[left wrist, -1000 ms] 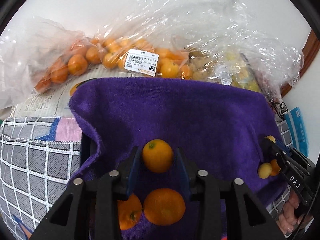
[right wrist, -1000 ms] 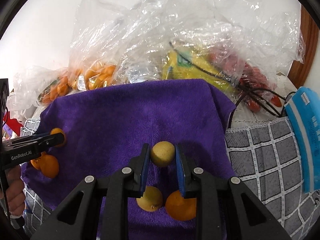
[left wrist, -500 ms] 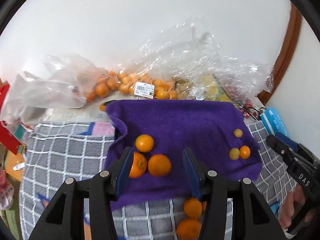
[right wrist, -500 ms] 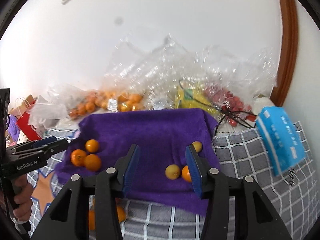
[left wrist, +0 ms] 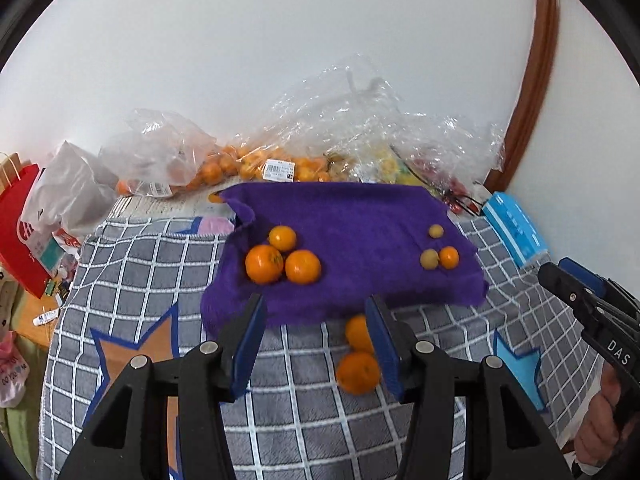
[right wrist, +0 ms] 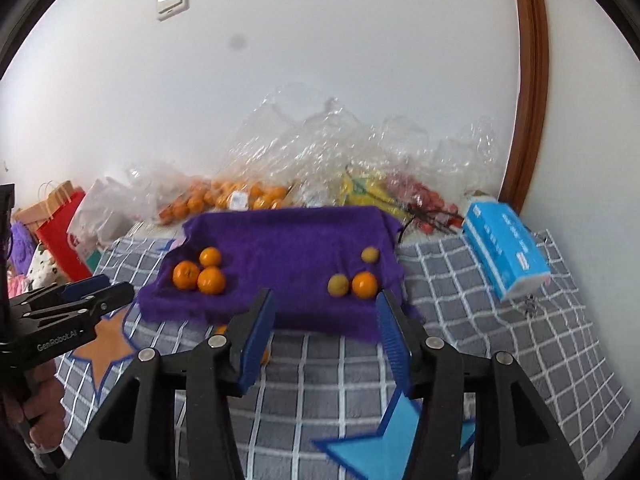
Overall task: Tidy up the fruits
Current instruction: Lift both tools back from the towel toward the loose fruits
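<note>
Both grippers, left [left wrist: 316, 334] and right [right wrist: 326, 330], gape wide and empty above the checked blanket [right wrist: 320, 392], while three mandarins [left wrist: 282, 260] and three smaller fruits [right wrist: 354, 276] sit in separate clusters on the purple towel [left wrist: 360, 248].

A home — checked bedspread [right wrist: 500, 344]; grocery bags [left wrist: 160, 160]; wall switch [right wrist: 172, 0].

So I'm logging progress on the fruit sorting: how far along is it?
Done: on the purple towel, three oranges sit grouped on one side and three smaller fruits on the other. In hand: nothing; the left gripper and right gripper are both open and empty. Left: two loose oranges lie on the checked cloth in front of the towel.
</note>
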{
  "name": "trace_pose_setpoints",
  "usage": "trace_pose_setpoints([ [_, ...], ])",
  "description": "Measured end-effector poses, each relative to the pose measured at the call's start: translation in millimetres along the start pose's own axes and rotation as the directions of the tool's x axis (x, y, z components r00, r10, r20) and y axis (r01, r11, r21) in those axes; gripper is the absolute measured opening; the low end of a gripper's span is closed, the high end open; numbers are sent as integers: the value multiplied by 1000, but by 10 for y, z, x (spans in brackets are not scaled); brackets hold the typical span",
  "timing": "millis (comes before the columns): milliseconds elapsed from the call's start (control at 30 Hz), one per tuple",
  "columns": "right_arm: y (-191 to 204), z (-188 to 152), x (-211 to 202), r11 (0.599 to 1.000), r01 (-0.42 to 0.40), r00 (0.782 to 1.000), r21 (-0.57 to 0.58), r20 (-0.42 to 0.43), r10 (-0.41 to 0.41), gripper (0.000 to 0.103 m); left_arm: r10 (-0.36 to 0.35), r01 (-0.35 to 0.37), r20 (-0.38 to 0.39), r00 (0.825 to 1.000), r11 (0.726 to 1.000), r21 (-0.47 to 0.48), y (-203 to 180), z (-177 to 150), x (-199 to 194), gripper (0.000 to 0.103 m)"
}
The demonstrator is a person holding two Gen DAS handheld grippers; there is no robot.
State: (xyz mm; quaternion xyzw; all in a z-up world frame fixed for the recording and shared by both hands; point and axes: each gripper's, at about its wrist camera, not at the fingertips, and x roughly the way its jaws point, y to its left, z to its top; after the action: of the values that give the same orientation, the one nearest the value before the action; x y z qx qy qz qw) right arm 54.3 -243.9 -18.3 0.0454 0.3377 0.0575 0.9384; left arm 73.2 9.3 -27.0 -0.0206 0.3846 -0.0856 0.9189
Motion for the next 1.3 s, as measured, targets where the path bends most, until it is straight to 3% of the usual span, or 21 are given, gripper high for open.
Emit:
trace_pose_setpoints([
  [400,-54,-322,83,998,-9,1000,56,-4,9,53,60,-60,13,998,998,-10,153,-322,-35,49],
  [567,-72,-434,139,999,-17,1000,51,-20,18,53,31,-32,-13,999,998,-53,182,-423,-20,49],
  [1067,-72,-576,72,999,-22,1000,49,14,22,53,48,-47,3,999,999,-27,65,-551,-57,49],
  [1300,-18,-602,256,998,-36,999,42,-20,37,45,45,-47,-25,999,997,-67,202,-574,75,49],
])
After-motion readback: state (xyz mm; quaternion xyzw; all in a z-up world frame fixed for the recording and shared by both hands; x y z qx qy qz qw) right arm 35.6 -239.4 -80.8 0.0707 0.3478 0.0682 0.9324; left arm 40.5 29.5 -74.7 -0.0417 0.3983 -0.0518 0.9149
